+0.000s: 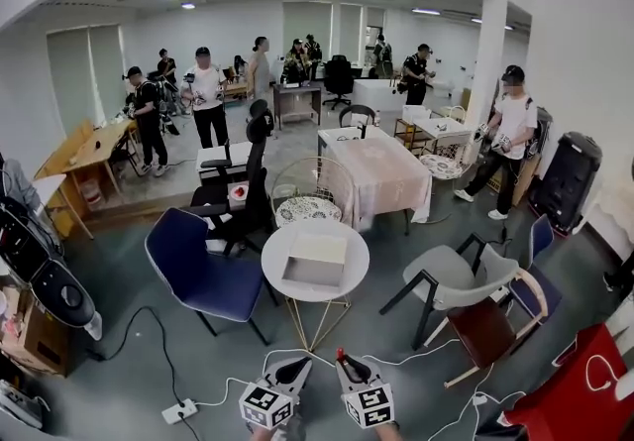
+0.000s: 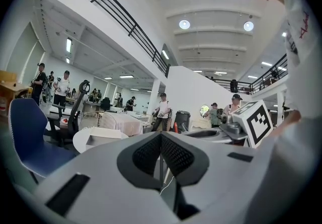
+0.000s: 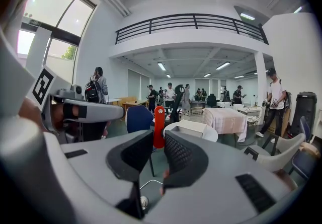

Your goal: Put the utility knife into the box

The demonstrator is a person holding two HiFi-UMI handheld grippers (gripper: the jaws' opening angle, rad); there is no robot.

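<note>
While right gripper pinches utility knife, left gripper closed empty; box inside table rim.

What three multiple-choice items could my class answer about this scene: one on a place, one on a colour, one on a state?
1. Where is the box?
A. on a shelf
B. on a stool
C. on the round table

2. What colour is the knife?
A. blue
B. red
C. green

3. What state is the right tool in?
A. shut on the knife
B. open and empty
C. out of view

Answers:
1. C: the head view shows the open box on the white tabletop.
2. B: its red body sticks up from the jaws in the right gripper view.
3. A: both jaws press on the knife, one from each side.
</note>
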